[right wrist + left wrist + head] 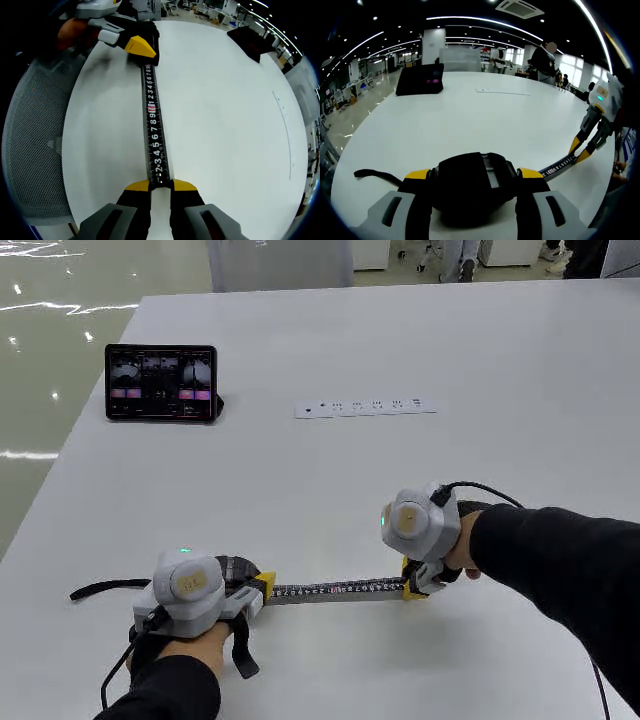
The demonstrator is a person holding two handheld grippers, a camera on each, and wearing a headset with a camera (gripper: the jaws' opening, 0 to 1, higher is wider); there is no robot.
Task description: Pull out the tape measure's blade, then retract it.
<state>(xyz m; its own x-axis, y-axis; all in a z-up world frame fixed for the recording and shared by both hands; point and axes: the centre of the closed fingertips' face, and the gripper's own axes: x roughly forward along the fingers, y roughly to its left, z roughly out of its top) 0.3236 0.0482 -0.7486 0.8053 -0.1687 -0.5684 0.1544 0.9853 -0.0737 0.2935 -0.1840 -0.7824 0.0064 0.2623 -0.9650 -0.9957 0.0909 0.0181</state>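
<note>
Holding black tape measure case [238, 568] lower left, left gripper [475, 174] jaws clamped; right gripper [161, 186] jaws pinch dark numbered steel blade [152, 125] tip. Blade partly out, retract pending.

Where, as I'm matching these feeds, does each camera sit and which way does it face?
Head view: headset, down at table; both sleeves, left gripper, right gripper.
Left gripper view: behind its jaws holding the case, facing the tablet.
Right gripper view: behind its jaws, along the blade to the left gripper.
Shared: all show the blade.
</note>
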